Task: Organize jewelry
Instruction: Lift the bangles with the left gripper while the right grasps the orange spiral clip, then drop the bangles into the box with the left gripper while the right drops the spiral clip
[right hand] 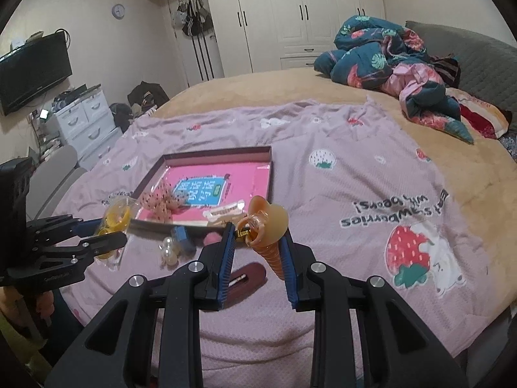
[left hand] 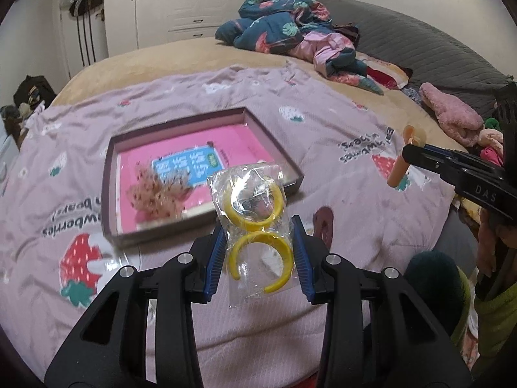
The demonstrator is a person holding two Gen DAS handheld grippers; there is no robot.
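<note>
Because the clear plastic bag of yellow bangles is light and slippery, the left gripper clamps its middle above the shallow maroon box; the right gripper pinches an orange cone-shaped hair clip.

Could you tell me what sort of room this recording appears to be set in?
Most likely a home bedroom: the work surface is a bed spread with a strawberry-print blanket, white wardrobes line the far wall, and a television hangs above a drawer unit.

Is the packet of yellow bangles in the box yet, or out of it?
Out. The packet of yellow bangles hangs clamped in the left gripper, above the blanket in front of the box.
</note>
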